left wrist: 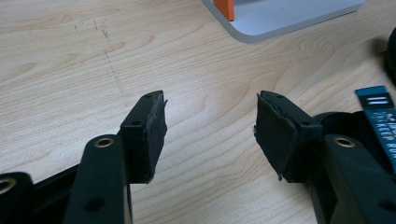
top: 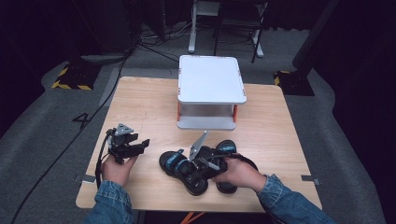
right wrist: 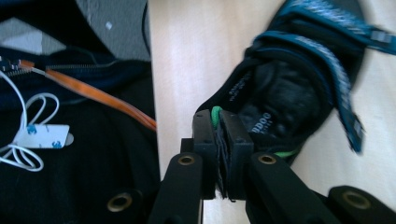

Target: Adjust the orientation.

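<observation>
Item: pair of dark sandals with blue straps, on a wooden table (top: 144, 107). Landmark: white two-tier shelf (top: 211, 79) with orange posts, at the table's far middle.

- Sandal one (top: 173, 161): lies flat on the table, in front of the shelf and a little left of it, untouched. Black moulded sole, woven blue strap with printed lettering.
- Sandal two (right wrist: 285, 93): in front of the shelf, near the table's front edge, just beside the first. Padded black footbed, textured blue webbing straps, a green loop at the heel.
- Right gripper (right wrist: 220, 140): jaws closed almost fully, pinching the green heel loop and rim of sandal two. A hand (top: 236, 173) in a denim sleeve holds it.
- Left gripper (left wrist: 210, 126): jaws wide apart, holding nothing, above bare wood grain, in front of the shelf and well to its left. Black rubbery pads, frayed at the edges.

Progress, judged: one sandal gripped, not yet moved toward the shelf; both shelf tiers appear bare. Placing both sandals looks to be what is left.
</observation>
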